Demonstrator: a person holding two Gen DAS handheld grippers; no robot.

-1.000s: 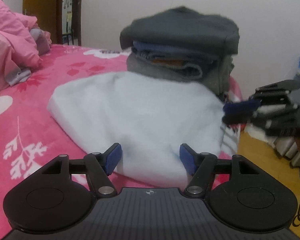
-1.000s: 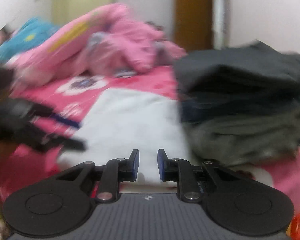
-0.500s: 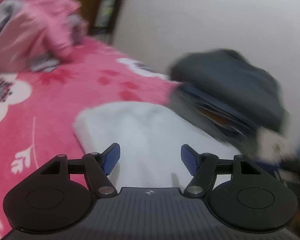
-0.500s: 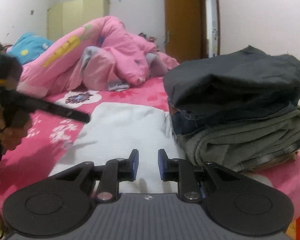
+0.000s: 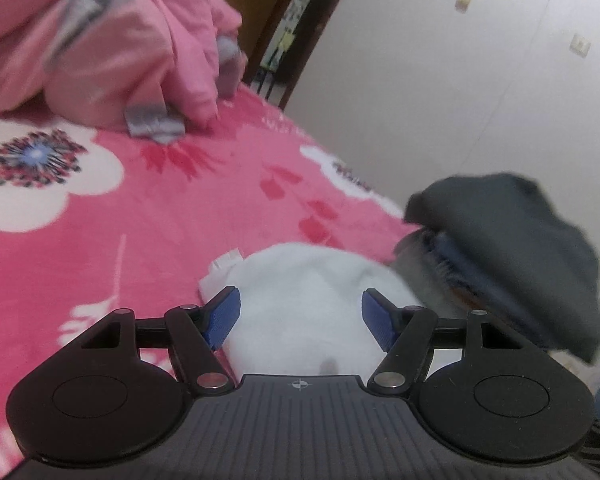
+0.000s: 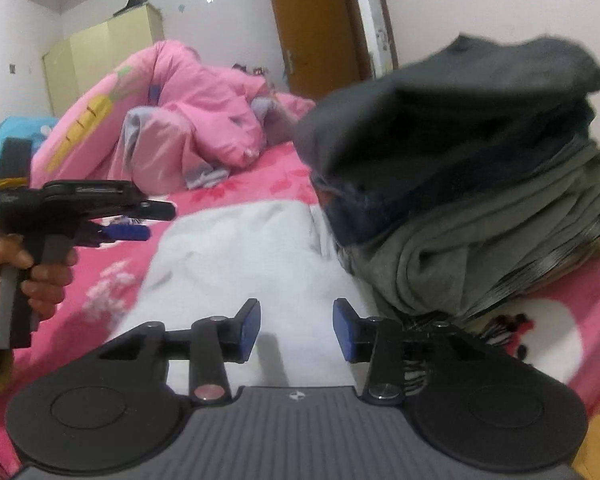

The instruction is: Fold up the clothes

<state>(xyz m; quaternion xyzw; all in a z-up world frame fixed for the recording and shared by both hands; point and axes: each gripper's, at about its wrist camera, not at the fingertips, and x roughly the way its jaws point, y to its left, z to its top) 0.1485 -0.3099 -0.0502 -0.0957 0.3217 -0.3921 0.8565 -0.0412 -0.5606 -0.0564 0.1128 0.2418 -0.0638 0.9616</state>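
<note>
We have a white garment (image 6: 240, 256) lying flat on the pink floral bed (image 5: 100, 240), just beside a stack of folded dark and grey clothes (image 6: 480, 200) that sits at the bed's edge. Whether the white piece is already folded or waiting for another fold, we cannot tell; its outline looks rounded and compact.

Our left gripper (image 5: 300, 314) hangs over its near end with the fingers spread wide and holding nothing. Our right gripper (image 6: 296, 326) is also spread and empty, low over the cloth.

We judge the garment light, soft and limp: it should sag and bunch if lifted from the middle. A corner or hem edge, such as the tagged corner (image 5: 226, 268), looks the better place to pinch, one gripper to each corner, so the fabric hangs straight.
</note>
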